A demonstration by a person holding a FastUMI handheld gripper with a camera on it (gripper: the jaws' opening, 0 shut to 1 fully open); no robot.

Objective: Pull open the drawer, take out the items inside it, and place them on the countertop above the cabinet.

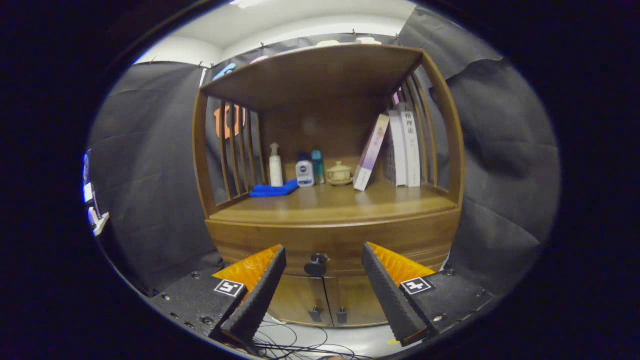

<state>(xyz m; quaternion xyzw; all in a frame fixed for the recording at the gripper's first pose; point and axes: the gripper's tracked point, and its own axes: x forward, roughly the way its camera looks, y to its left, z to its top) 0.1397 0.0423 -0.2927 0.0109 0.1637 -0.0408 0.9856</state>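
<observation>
A wooden cabinet stands ahead with its drawer closed and flush with the front. The drawer's dark round knob sits level with my fingertips, in the gap between them and a little beyond. My gripper is open, its two black ribbed fingers spread wide with nothing between them. The countertop above the drawer is a wooden shelf, bare along its front. The drawer's contents are hidden.
At the back of the countertop stand a white pump bottle, two small bottles, a lidded ceramic cup, a blue cloth and leaning books. Two lower doors sit under the drawer. Cables lie on the floor.
</observation>
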